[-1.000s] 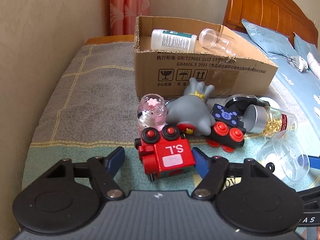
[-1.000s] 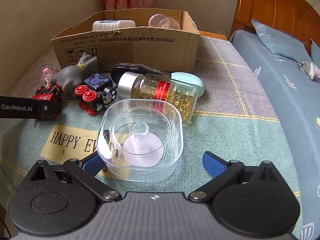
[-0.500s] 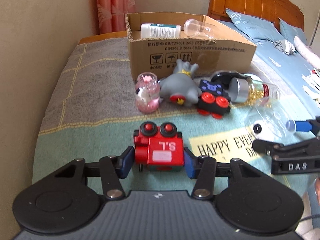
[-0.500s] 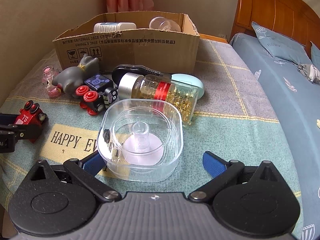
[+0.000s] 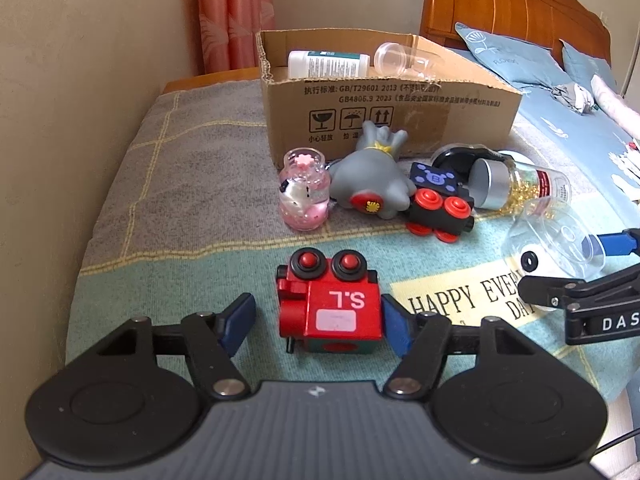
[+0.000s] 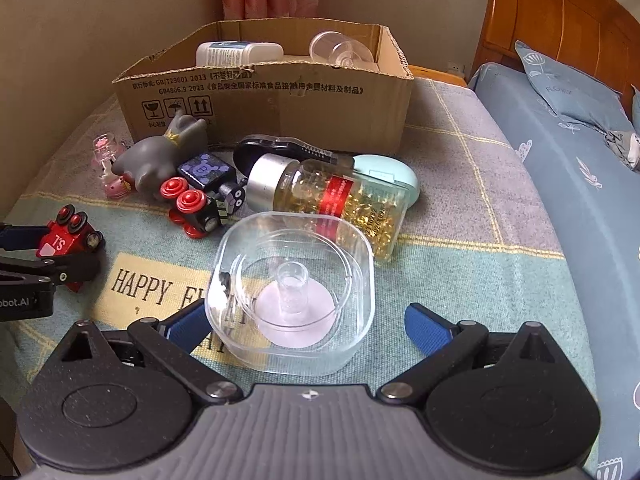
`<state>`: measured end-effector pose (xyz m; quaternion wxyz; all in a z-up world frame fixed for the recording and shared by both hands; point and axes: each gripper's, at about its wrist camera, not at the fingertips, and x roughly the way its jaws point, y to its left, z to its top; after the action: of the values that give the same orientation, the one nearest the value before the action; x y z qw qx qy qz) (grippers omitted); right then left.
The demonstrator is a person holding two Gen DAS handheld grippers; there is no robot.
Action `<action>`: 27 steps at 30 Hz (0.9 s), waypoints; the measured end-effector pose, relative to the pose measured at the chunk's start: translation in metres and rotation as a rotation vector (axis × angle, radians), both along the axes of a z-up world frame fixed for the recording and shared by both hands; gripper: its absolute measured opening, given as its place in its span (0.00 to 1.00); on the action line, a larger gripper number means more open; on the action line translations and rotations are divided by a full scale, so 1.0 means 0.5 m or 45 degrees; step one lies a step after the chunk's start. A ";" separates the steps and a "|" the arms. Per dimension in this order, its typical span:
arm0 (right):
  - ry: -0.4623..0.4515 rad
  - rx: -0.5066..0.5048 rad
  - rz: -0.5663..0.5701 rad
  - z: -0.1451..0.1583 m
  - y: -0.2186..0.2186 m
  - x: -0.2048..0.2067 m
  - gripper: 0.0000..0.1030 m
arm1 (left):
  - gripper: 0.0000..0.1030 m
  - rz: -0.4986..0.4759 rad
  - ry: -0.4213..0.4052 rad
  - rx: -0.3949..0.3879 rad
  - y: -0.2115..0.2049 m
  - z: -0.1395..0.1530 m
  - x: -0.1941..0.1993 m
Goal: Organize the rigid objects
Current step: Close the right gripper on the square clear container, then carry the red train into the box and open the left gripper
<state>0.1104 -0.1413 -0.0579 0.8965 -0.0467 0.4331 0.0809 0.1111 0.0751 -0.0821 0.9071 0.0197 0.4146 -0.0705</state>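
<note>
Left gripper (image 5: 318, 320): jaws apart around red toy train (image 5: 330, 306), right pad touching, left pad clear. Centre before closing. Right gripper (image 6: 306, 322): jaws apart around clear plastic container (image 6: 294, 294). Cardboard box (image 6: 280, 108) beyond holds two items; outside lie two trains, one grey figure (image 5: 374, 184), one capsule bottle (image 6: 328, 200).

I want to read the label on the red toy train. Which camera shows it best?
The left wrist view: the red toy train sits centred and close between the open left tool, its "S.L" top facing the camera. The right wrist view shows the train small at the left edge, partly hidden by that tool.
</note>
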 end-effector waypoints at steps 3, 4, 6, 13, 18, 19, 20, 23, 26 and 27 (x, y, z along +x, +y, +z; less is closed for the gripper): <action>-0.010 -0.001 0.021 0.007 0.009 0.003 1.00 | 0.65 -0.010 -0.001 0.000 -0.002 0.001 0.004; -0.014 -0.003 0.027 0.009 0.011 0.004 1.00 | 0.65 -0.010 -0.001 -0.001 -0.003 0.001 0.005; -0.017 0.000 0.040 0.012 0.014 0.007 1.00 | 0.65 -0.018 -0.004 0.000 -0.003 0.001 0.007; 0.020 -0.020 0.060 0.008 0.027 0.019 0.87 | 0.64 -0.033 0.003 0.035 -0.006 0.001 0.016; 0.025 -0.069 0.078 0.005 0.033 0.017 0.78 | 0.54 -0.029 0.004 0.030 -0.003 0.005 0.018; 0.029 -0.072 0.089 0.005 0.034 0.017 0.78 | 0.54 -0.035 0.011 0.031 -0.004 0.006 0.019; 0.030 -0.079 0.099 0.005 0.035 0.017 0.78 | 0.53 -0.037 0.014 0.032 -0.004 0.006 0.019; 0.039 -0.093 0.130 0.008 0.035 0.017 0.78 | 0.53 -0.037 0.020 0.030 -0.004 0.010 0.016; 0.043 -0.085 0.170 0.018 0.030 0.013 0.78 | 0.53 -0.038 0.016 0.022 -0.002 0.019 0.008; 0.045 -0.079 0.186 0.022 0.028 0.011 0.78 | 0.53 -0.040 0.013 0.024 -0.003 0.024 0.006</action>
<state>0.1160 -0.1274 -0.0469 0.8784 -0.1047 0.4467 0.1335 0.1139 0.0735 -0.0703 0.9036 0.0344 0.4193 -0.0809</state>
